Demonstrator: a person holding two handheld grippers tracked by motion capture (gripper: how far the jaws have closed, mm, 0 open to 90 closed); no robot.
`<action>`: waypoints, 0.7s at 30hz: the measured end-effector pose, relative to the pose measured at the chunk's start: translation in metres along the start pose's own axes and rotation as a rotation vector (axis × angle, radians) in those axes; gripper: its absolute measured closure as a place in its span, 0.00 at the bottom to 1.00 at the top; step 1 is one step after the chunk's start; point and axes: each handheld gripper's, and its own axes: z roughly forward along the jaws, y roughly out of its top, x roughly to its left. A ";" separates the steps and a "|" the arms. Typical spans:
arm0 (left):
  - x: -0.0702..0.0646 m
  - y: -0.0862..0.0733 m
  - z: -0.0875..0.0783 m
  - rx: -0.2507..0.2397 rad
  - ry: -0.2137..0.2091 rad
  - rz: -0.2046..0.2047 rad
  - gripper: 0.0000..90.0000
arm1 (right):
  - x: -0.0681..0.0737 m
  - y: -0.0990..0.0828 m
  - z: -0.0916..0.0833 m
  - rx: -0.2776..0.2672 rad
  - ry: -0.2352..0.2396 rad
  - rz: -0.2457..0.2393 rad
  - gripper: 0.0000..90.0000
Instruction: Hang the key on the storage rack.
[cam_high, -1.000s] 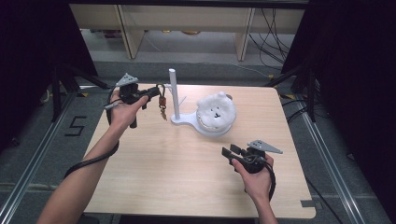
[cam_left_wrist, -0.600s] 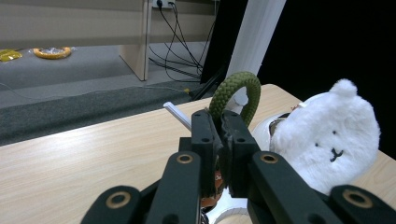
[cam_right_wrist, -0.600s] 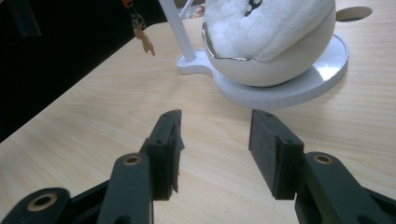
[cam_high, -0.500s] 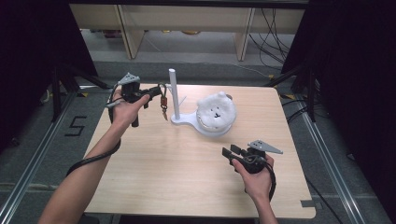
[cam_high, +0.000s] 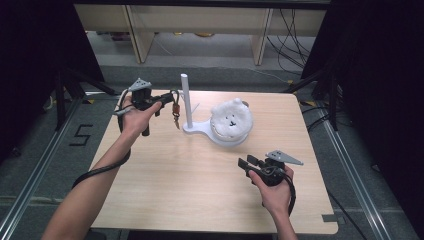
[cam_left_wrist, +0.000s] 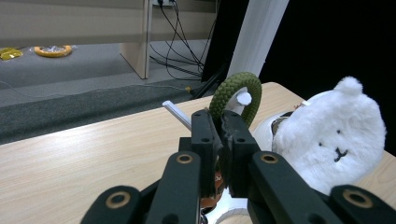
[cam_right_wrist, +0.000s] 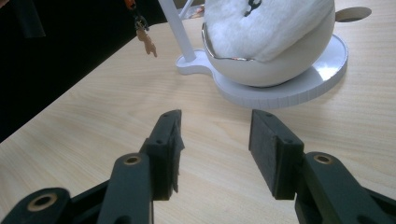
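Near right on the table (cam_high: 200, 195), the right gripper (cam_high: 248, 163) idles just above the wood, its jaws apart with nothing between them, pointed toward the stand (cam_right_wrist: 280, 88). Farther back on the left, the left gripper (cam_high: 165, 102) is clamped on a keychain (cam_high: 175, 107): its green cord loop (cam_left_wrist: 236, 93) rises from the closed jaws, while an orange strap and small charm (cam_right_wrist: 145, 42) dangle below, clear of the table. The loop sits just beside the stand's white post (cam_high: 186, 97), level with the short peg (cam_left_wrist: 243, 98) that sticks out from it. The step in hand looks like hanging the keychain on that peg; the next move calls for easing the loop over the peg's tip, then letting go. A thin side rod (cam_left_wrist: 177, 114) juts near the jaws and could snag the cord. To the right of the post, a white plush bear (cam_high: 231, 120) fills the stand's bowl, close by but not in the path. Beyond the far edge, shelving legs and cables (cam_high: 290, 30) line the floor.
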 end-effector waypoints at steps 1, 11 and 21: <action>0.000 0.000 0.001 0.000 0.001 -0.001 0.94 | 0.000 0.000 0.000 0.000 0.000 0.000 0.61; -0.002 -0.003 0.005 0.002 0.005 0.001 0.94 | 0.000 -0.001 0.000 0.004 0.001 0.007 0.61; -0.003 -0.004 0.008 0.007 0.006 0.003 0.94 | -0.002 -0.002 0.001 -0.002 -0.019 -0.024 0.61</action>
